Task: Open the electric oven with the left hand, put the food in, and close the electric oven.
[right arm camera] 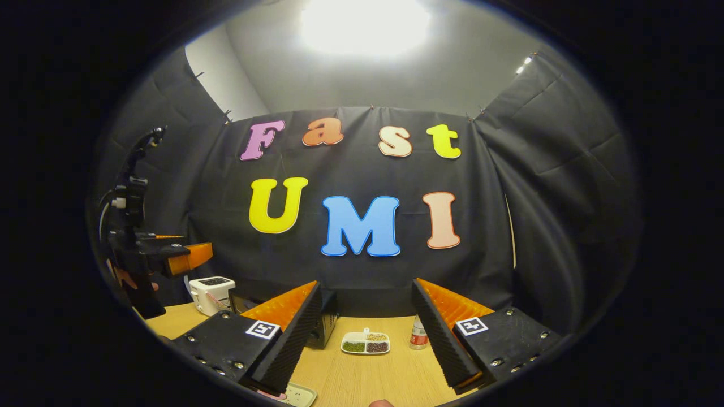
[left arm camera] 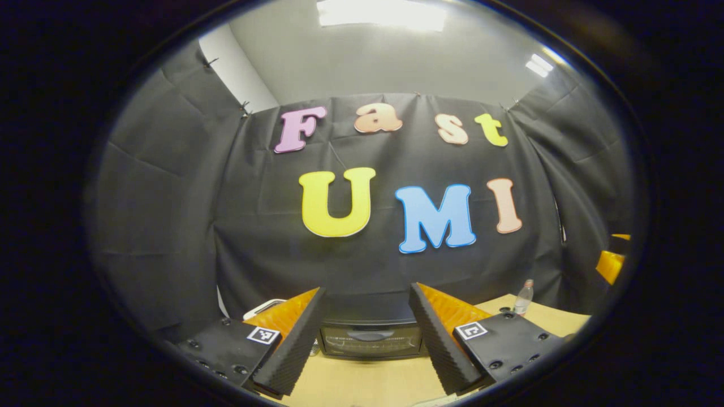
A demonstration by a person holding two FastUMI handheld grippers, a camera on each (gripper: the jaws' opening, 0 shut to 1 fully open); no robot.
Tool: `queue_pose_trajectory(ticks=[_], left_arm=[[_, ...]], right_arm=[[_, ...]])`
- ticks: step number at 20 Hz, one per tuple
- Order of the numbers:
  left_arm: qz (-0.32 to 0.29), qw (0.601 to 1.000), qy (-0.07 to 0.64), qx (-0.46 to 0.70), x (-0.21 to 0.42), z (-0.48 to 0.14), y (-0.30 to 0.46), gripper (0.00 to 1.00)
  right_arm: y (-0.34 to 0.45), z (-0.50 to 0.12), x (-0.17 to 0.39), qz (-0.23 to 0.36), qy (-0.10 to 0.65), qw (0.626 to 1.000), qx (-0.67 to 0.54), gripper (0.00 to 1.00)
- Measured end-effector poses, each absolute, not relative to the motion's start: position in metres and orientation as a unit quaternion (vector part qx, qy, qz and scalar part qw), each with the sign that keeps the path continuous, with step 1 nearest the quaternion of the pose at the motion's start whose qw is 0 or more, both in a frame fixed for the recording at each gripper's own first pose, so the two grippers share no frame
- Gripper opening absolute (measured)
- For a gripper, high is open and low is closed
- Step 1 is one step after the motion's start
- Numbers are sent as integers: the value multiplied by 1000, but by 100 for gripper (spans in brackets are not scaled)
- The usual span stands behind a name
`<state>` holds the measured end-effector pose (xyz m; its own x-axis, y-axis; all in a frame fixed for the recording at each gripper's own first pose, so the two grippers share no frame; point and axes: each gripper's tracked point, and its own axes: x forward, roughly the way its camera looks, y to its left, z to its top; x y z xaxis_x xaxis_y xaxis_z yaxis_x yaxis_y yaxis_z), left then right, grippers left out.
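Oven (left arm camera: 370, 339) sits shut on surface (left arm camera: 362, 381), straight ahead between left claw (left arm camera: 365, 345) fingers, spread apart, empty. Right claw (right arm camera: 362, 345) also spread, empty. Best approach: lower left claw squarely onto door handle (left arm camera: 370, 334).

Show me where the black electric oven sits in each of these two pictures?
Left gripper view: the electric oven sits at the bottom centre, facing the camera with its door shut.
Right gripper view: it is low and left of centre, with only one end visible.
Shared landmark: the water bottle standing on the table, right of the oven.
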<state>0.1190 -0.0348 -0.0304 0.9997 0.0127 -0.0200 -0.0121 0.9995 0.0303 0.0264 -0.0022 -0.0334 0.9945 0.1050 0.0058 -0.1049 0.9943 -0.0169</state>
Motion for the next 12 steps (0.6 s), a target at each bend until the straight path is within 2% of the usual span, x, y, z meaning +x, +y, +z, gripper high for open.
queue_pose_trajectory(ticks=[9, 11, 12], left_arm=[[-46, 996, 71, 2, 218, -125, -34, 100], [-55, 994, 94, -4, 238, -153, -35, 91], [-59, 993, 105, -4, 246, -166, -35, 100]], right_arm=[[22, -45, 66, 18, 11, 999, -42, 98], [28, -48, 72, 11, 16, 999, -47, 98], [29, -51, 75, 7, 19, 999, -48, 97]])
